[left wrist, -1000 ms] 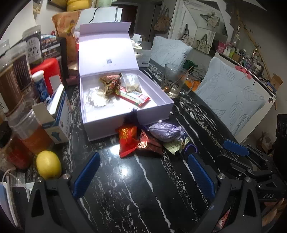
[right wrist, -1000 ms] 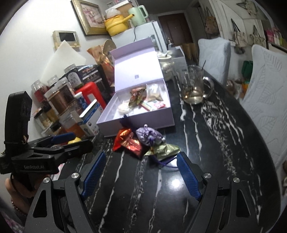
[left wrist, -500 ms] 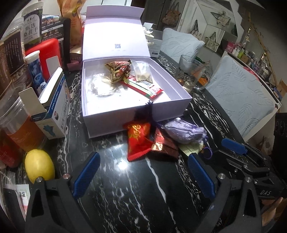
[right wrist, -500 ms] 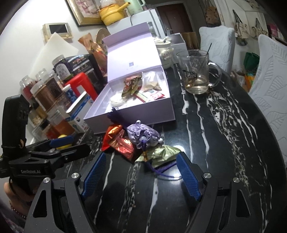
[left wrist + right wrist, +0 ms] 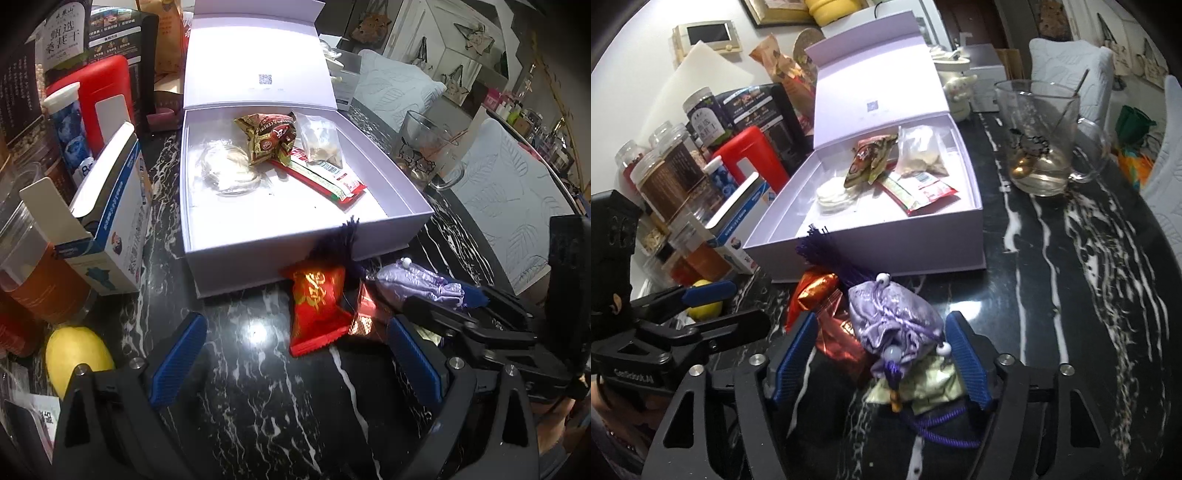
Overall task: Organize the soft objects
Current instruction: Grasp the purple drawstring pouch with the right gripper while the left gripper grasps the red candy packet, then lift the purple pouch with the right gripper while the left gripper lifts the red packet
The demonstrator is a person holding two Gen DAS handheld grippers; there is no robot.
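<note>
A lilac satin pouch (image 5: 894, 325) with beads and a purple cord lies on the black marble table, on top of a pale green pouch (image 5: 923, 384). My right gripper (image 5: 881, 358) straddles the lilac pouch. Its jaws are closing; the right pad is close to the pouch and the left pad is still apart from it. A red foil packet (image 5: 317, 299) lies just ahead of my left gripper (image 5: 295, 358), which is open and holds nothing. Behind the pile stands an open white gift box (image 5: 303, 240) with several snack packets inside.
A lemon (image 5: 77, 354), a blue-white carton (image 5: 110, 236), a red container (image 5: 107, 96) and jars crowd the left side. A glass mug (image 5: 1041, 140) with a spoon stands right of the box. Chairs with white covers stand beyond the table's right edge.
Both grippers have moved forward and down toward the pile in front of the box. The right gripper's jaws have narrowed and now flank the lilac pouch.
</note>
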